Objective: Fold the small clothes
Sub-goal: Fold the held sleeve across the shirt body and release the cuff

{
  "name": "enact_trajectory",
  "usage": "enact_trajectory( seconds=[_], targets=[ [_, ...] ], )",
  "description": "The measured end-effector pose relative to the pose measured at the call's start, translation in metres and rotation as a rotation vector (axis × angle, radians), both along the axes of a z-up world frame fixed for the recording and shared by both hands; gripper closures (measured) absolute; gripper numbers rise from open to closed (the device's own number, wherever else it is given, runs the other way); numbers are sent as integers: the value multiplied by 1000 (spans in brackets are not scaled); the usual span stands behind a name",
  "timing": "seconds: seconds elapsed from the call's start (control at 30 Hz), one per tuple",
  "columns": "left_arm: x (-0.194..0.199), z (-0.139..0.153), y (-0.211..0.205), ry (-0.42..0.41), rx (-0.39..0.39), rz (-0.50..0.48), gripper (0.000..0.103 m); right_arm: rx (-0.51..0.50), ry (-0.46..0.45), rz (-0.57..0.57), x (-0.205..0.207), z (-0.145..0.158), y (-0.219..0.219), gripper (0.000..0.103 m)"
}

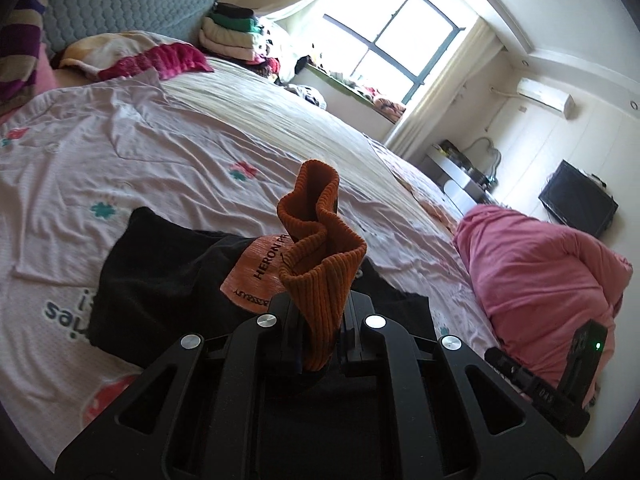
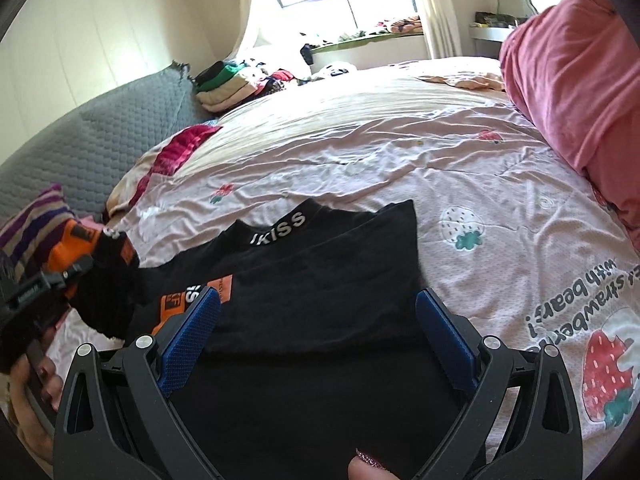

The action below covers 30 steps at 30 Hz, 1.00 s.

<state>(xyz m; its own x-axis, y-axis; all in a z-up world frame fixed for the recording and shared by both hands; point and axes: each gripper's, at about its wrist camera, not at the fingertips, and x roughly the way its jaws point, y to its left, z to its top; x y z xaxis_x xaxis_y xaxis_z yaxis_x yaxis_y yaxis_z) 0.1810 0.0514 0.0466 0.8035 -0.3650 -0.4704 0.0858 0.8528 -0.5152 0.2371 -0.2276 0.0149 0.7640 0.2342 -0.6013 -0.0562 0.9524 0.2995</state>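
Left gripper (image 1: 316, 320) is clenched on the orange cuff (image 1: 320, 248), lifting it over the black garment (image 2: 320, 280). Right gripper (image 2: 316, 332) hangs released, jaws wide above that garment on the bed (image 2: 400, 152). It's soft, light, floppy knit; I'd grab hems and corners.

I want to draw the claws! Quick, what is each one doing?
Left gripper: closed on the orange sock.
Right gripper: open, holding nothing, above the black shirt.
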Motion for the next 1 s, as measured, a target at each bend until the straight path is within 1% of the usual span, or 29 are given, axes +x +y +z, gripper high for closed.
enact_trajectory(
  seconds=[0.23, 0.43, 0.7, 0.83, 1.0],
  targets=[
    [3, -12, -27, 30, 19, -61, 98, 28, 8, -28, 1, 0, -11, 5],
    [8, -27, -50, 72, 46, -100, 98, 68, 24, -37, 2, -3, -17, 5],
    [7, -50, -82, 119, 79, -175, 98, 86, 50, -57, 7, -10, -22, 5],
    [6, -59, -89, 144, 74, -199, 97, 87, 52, -60, 9, -12, -23, 5],
    [6, -65, -92, 162, 58, -221, 92, 94, 64, -63, 11, -16, -26, 5]
  ],
)
